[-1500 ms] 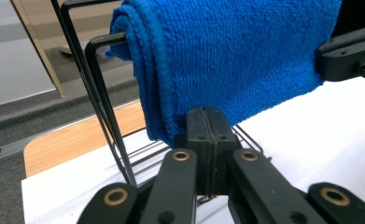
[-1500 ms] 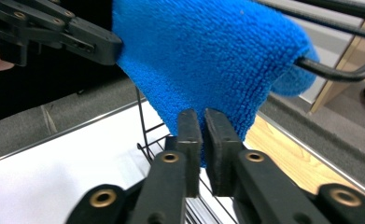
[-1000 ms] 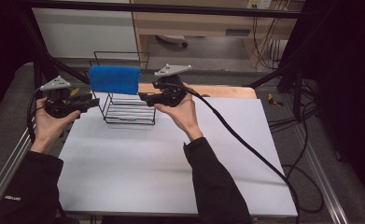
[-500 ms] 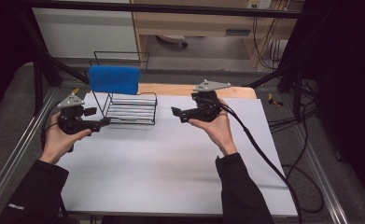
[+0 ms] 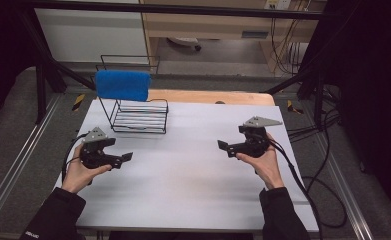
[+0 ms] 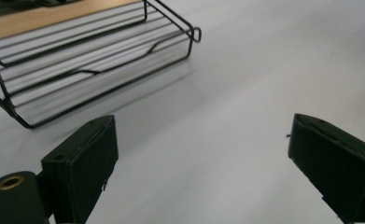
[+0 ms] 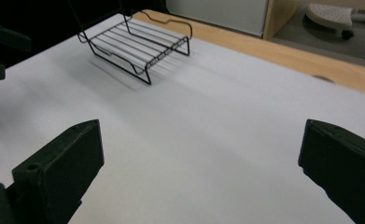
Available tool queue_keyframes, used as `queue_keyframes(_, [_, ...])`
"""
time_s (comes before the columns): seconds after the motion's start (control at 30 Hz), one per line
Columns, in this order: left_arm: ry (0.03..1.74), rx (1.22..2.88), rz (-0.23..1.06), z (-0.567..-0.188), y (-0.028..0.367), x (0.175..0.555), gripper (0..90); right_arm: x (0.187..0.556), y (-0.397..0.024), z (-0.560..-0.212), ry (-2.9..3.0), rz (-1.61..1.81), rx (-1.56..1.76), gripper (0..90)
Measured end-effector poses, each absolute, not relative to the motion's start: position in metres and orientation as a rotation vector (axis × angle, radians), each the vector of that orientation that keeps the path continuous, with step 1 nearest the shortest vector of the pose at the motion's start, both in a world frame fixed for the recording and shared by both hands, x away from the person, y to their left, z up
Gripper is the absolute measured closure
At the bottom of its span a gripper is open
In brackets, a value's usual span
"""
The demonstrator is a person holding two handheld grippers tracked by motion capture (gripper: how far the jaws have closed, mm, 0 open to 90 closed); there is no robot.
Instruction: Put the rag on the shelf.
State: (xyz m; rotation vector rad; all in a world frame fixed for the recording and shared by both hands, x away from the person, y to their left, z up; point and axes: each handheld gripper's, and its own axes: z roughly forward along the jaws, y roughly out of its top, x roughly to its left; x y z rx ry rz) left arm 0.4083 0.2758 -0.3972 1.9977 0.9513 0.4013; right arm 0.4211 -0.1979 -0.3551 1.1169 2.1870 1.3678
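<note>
A blue towel (image 5: 122,85) was draped over the top bar of a black wire rack (image 5: 139,116) near the counter's (image 5: 193,190) far-left corner; the bar itself was hidden under the cloth. The left gripper (image 5: 123,158) and right gripper (image 5: 224,146) were held well apart over bare white surface, fingers (image 6: 81,163) having just been opening, nothing between them. A wooden strip was seen along the far edge.

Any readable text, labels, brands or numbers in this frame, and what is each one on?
None can be read.
Left sleeve cuff: a small white print, too small and blurred to read.
Label under the wooden shelf: a bluish strip, blurred, no letters legible.
Wire rack, blue cloth, both grippers: no markings visible.
</note>
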Motion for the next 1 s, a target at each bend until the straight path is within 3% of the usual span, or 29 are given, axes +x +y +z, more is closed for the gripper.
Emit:
queue_keyframes(0.53, [0.949, 2.008, 0.375, -0.437, 0.287, 0.384, 8.5, 0.378, -0.266, -0.431, 2.216, 1.347, 1.224, 0.6])
queue_keyframes(1.0, [0.922, 2.009, 0.393, -0.443, 0.292, 0.373, 8.5, 0.362, -0.279, -0.444, 2.254, 1.345, 1.226, 0.6])
